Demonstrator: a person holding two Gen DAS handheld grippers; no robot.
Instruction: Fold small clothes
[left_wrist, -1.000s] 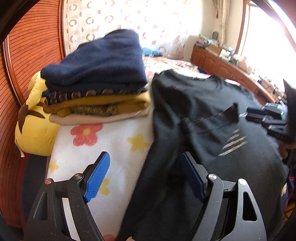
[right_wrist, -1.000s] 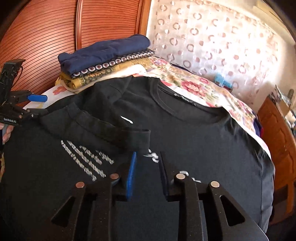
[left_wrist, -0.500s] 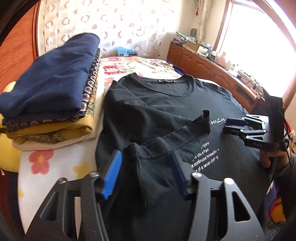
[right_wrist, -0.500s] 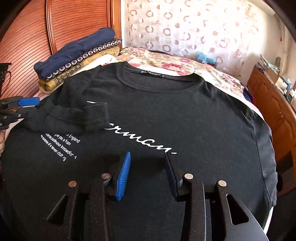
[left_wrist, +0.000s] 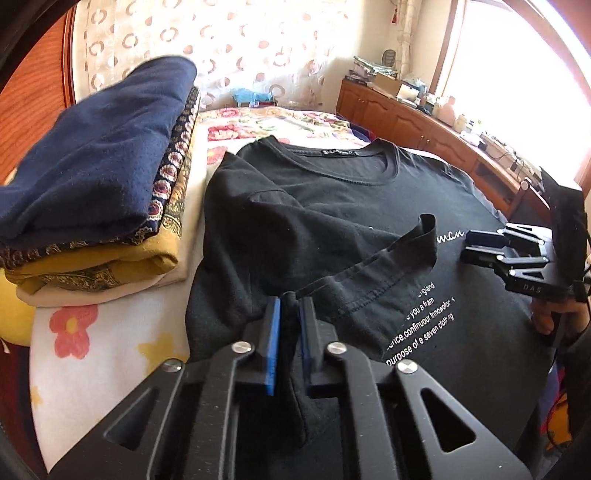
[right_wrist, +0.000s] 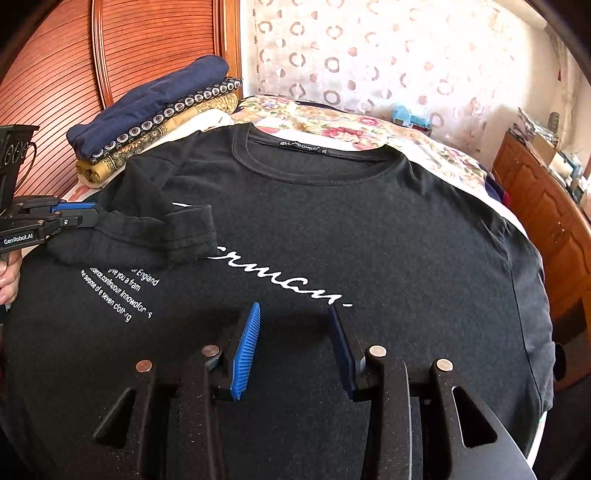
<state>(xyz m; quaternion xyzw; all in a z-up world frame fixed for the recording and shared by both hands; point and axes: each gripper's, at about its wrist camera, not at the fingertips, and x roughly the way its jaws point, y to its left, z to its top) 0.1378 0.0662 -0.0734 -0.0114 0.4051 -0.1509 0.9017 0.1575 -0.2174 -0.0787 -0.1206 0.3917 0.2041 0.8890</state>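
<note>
Lying flat on the flowered bed cover (left_wrist: 110, 354): a black T-shirt (right_wrist: 332, 229), front side up, white lettering showing. Running lengthwise from the collar (right_wrist: 317, 162) at the far end, toward the patterned curtain (right_wrist: 369, 55), down to the hem hidden beneath the near camera. Lying folded inward across the chest: one short sleeve (left_wrist: 369, 266), its cuff pointing toward the script lettering. Pinching a fold of that sleeve's fabric between blue pads pressed nearly together, having just been closing on it: the left gripper (left_wrist: 290, 317). Hovering over the lower front of the shirt with jaws partly spread and nothing between them: the right gripper (right_wrist: 295, 332). Sitting just beside the shirt's shoulder, near the wooden headboard (right_wrist: 55, 74): a stack of folded clothes (left_wrist: 92, 192), navy piece on top, mustard patterned ones below. No containers showing.
</note>
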